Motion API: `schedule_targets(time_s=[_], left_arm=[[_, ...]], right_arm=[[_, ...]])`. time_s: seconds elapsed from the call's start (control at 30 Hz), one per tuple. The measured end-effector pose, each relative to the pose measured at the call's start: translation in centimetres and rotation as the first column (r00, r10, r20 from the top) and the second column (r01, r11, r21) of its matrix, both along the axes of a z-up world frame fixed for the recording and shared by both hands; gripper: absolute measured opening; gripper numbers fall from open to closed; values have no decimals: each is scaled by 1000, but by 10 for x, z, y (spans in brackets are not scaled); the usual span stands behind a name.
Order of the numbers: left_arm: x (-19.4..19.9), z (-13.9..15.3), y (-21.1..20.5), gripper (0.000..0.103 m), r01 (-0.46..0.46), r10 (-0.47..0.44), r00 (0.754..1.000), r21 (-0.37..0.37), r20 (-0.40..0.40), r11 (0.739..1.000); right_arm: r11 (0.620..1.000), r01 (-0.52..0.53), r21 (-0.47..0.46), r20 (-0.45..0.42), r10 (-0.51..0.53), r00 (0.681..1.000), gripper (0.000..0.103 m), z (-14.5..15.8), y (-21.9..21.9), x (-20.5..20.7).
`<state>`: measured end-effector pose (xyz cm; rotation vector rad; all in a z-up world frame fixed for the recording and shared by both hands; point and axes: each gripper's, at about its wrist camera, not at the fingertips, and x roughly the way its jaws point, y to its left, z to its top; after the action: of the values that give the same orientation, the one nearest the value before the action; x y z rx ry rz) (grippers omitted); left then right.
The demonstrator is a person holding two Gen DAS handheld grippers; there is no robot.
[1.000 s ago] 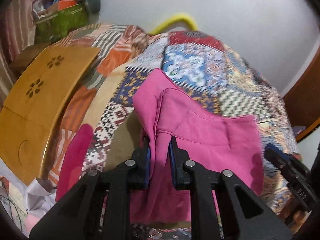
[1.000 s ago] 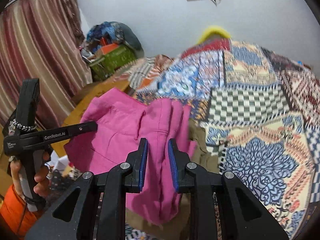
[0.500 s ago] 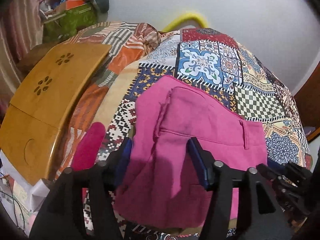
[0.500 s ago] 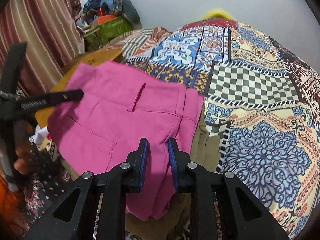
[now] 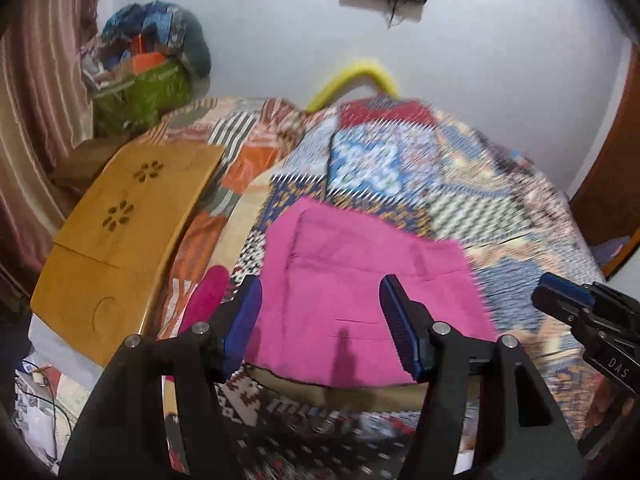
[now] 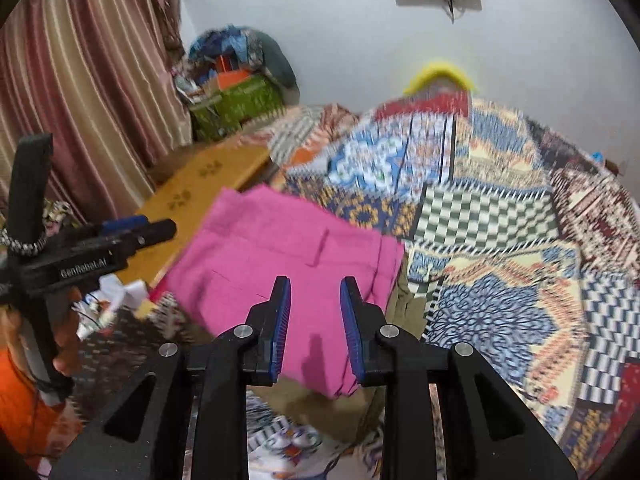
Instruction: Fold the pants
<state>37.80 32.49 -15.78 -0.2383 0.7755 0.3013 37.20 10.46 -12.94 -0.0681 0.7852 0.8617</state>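
The pink pants (image 5: pixel 360 292) lie folded flat near the bed's front edge, on top of a tan garment (image 5: pixel 360 392). My left gripper (image 5: pixel 320 284) hovers above them with its jaws wide open and nothing between the pads. In the right wrist view the pants (image 6: pixel 280 256) lie below my right gripper (image 6: pixel 315 282), whose jaws stand a little apart and free of the cloth. Each view also catches the other tool: the right gripper (image 5: pixel 552 294) at the right, and the left gripper (image 6: pixel 160 226) in a hand at the left.
A patchwork quilt (image 5: pixel 400 160) covers the bed. A wooden lap table (image 5: pixel 120 232) lies along its left side, with a loose pink piece (image 5: pixel 204 296) beside it. A green bag with a clothes pile (image 5: pixel 140 88) and a striped curtain (image 6: pixel 80 100) stand at the back left.
The left gripper let go of the pants and opened wide. The right gripper's jaws came off the fold. The pants dropped flat, and both grippers rose and drew back.
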Motion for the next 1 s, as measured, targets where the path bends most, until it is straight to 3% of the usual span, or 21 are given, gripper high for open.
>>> schedule_targets(time_s=[0.17, 0.33, 0.47, 0.7, 0.77, 0.83, 0.97, 1.0], left_arm=[[-41, 63, -30, 61, 53, -51, 989, -9, 142, 999], [-90, 123, -68, 61, 78, -91, 964, 62, 248, 995], [-143, 166, -96, 61, 94, -123, 929, 97, 349, 991], [-225, 202, -136, 66, 74, -132, 886, 145, 445, 987], [-247, 205, -150, 68, 60, -135, 879, 176, 458, 983], [-267, 207, -163, 73, 57, -144, 870, 194, 471, 979], [-300, 210, -180, 77, 83, -162, 849, 177, 503, 981], [-306, 211, -186, 78, 84, -168, 845, 184, 508, 979]], right_arm=[[996, 7, 91, 71, -13, 997, 23, 54, -32, -32], [985, 7, 171, 169, -37, 985, 23, 109, -66, -80], [970, -8, 245, 232, -51, 971, 23, 149, -92, -125], [954, -33, 297, 348, -77, 934, 23, 183, -127, -208], [949, -32, 313, 356, -86, 931, 28, 185, -136, -226], [944, -26, 328, 364, -100, 926, 41, 183, -145, -243], [946, 2, 324, 402, -140, 905, 49, 177, -157, -265], [943, 11, 333, 403, -153, 902, 58, 176, -162, -271]])
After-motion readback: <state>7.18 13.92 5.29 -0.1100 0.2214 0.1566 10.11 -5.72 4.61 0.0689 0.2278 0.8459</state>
